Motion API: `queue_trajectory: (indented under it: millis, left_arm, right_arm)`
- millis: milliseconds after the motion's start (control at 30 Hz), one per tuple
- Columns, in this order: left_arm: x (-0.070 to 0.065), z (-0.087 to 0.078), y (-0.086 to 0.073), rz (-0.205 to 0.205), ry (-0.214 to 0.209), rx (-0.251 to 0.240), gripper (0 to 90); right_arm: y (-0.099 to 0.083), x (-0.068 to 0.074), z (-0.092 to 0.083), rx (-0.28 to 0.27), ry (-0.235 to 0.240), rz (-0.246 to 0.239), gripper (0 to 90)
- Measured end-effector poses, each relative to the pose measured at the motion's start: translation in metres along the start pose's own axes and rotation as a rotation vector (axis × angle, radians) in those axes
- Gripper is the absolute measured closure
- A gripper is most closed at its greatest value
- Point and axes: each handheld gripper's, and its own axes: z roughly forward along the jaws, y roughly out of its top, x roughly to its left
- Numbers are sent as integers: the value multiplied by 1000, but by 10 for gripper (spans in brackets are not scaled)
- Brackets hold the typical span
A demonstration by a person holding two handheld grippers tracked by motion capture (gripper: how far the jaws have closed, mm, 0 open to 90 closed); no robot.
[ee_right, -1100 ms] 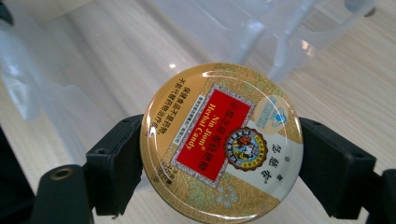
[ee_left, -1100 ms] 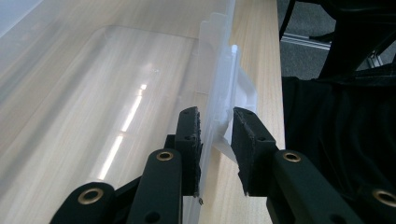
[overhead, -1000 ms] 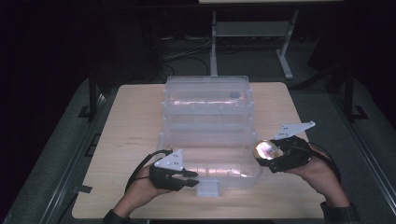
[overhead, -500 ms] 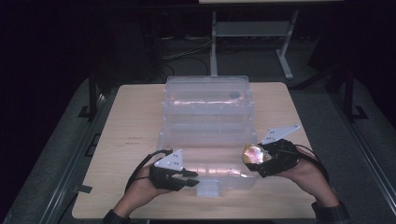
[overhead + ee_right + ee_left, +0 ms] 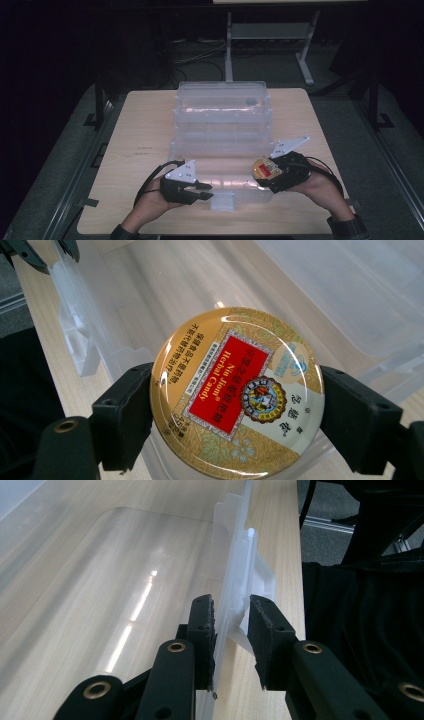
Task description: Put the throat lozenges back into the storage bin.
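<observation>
In the high view a clear plastic box stands open in the middle of the bench, its lid raised toward the upper part of the frame. The left gripper, at the lower left of the box, has its jaws clenched on the front wall of the box; the left gripper view shows the thin wall pressed between the two pads, beside the latch tab. So the box is held steady. The right gripper, at the lower right of the box, grasps a round candy tin by its two sides, and the tin hangs just over the front right corner of the box, above the rim. The picking up seems done. What is left, by judgement, is to lower the tin into the box, release it, and perhaps close the lid.
</observation>
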Motion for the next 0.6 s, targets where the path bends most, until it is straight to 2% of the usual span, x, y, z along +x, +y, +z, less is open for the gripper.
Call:
queue_trajectory:
  millis: [600]
  left_arm:
    - [0, 0, 0, 3, 2, 1, 718]
  right_arm:
    - [-1, -3, 7, 6, 23, 13, 195]
